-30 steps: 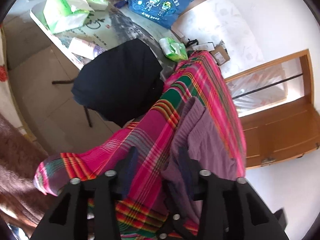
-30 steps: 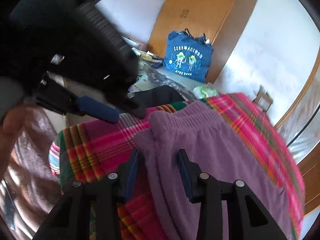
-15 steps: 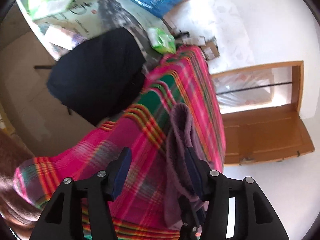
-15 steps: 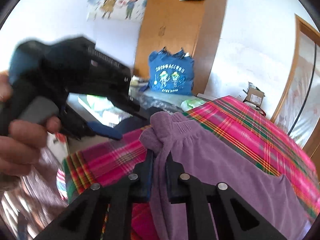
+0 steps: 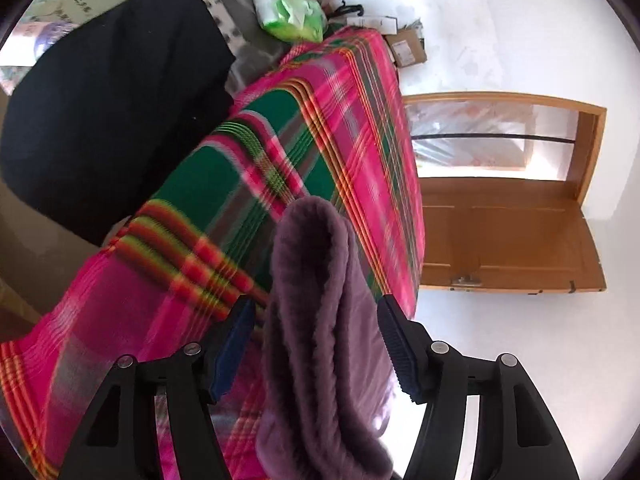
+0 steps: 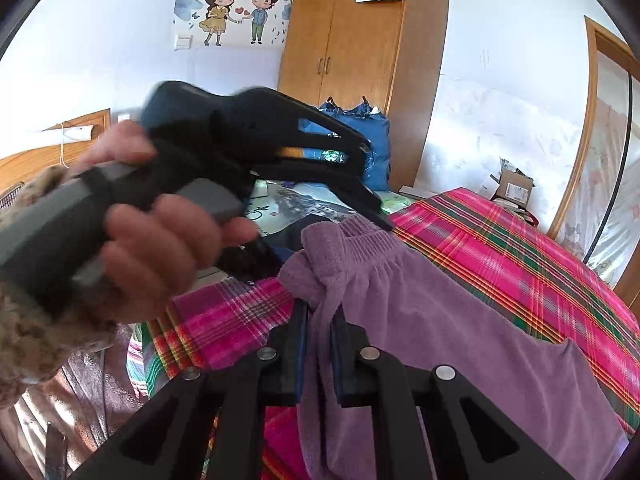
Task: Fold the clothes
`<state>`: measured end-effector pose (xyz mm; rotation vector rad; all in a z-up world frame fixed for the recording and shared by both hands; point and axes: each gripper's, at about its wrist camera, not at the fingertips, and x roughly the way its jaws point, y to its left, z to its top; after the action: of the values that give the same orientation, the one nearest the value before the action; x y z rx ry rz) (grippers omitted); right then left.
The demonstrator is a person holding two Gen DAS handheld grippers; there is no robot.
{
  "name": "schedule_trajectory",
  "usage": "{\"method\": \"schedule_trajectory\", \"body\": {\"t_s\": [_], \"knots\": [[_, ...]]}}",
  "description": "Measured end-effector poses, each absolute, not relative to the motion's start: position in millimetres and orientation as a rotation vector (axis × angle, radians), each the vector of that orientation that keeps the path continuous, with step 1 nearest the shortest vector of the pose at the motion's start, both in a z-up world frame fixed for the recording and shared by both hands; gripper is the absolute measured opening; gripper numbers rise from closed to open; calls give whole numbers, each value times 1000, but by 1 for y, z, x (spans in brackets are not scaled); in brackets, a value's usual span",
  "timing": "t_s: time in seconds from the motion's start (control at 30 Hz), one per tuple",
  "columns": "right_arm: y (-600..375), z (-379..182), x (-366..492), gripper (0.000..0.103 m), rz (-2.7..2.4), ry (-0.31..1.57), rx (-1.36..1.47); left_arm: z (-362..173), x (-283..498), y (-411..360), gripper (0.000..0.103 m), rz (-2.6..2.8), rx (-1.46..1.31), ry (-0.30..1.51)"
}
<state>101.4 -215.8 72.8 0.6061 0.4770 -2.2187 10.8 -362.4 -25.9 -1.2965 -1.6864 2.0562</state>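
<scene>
In the right wrist view, the right gripper is seen with its jaws clamped on the waistband of the purple trousers, which are spread over the plaid bed. Only the left wrist view shows the left gripper, jaws wide apart around a bunched fold of the trousers.

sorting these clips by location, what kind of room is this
Most likely a bedroom at home. A bed under a pink plaid blanket fills the middle, a wooden wardrobe stands against the wall, and a cartoon couple sticker decorates the wall beside it.
</scene>
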Motion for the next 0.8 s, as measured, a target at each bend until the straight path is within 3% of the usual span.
{"method": "schedule_trajectory", "body": {"t_s": [0.17, 0.23, 0.33, 0.4, 0.5, 0.8], "knots": [[-213, 73, 100, 11, -2207, 457, 616, -29, -16, -354, 64, 1979, -1364, -1616], [-213, 73, 101, 11, -2203, 458, 619, -31, -22, -353, 58, 1954, -1381, -1615], [-213, 73, 100, 11, -2198, 451, 627, -30, -25, -352, 41, 1991, -1426, -1573], [-213, 73, 101, 11, -2196, 448, 630, -31, -25, -352, 24, 2009, -1445, -1556], [-215, 72, 100, 11, -2188, 440, 642, -33, -23, -354, 17, 2024, -1454, -1540], [-236, 62, 109, 10, -2119, 452, 686, -21, -29, -358, 15, 2134, -1509, -1374]]}}
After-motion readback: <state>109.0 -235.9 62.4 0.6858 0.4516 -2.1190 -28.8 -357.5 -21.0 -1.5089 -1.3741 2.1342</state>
